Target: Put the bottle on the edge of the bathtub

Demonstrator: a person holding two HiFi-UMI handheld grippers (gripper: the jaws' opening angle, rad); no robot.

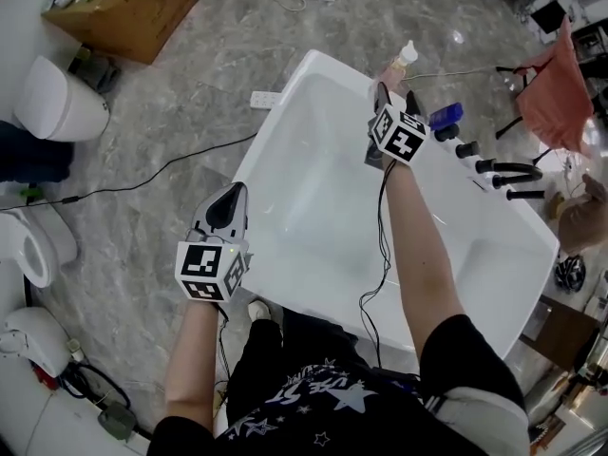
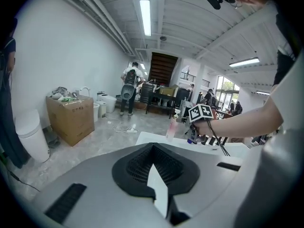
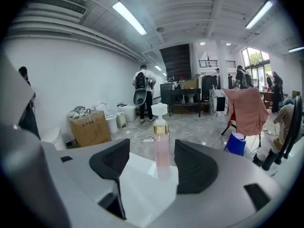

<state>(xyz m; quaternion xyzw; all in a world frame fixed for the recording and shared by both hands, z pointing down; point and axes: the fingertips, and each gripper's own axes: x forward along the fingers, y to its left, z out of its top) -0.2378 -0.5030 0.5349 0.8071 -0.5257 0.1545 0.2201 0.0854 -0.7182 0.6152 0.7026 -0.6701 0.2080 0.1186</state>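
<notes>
Bottle [image 1: 407,56] on bathtub [image 1: 503,237] corner, taps [image 1: 494,167] along right rim — box [image 1: 133,8] left

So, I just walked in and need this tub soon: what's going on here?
A person works two hand-held grippers at a tub. The bottle stands upright on the tub's corner edge, between the open jaws of the right gripper, which don't press it. The left gripper is shut and empty, held off to the tub's left side.

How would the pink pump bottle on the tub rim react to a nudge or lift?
Likely tippy: the bottle is tall and slim, standing free on the tub rim. Its smooth clear wall probably makes it stiff but slippery. Pink liquid seems to fill most of it, so probably heavy for its size.
</notes>
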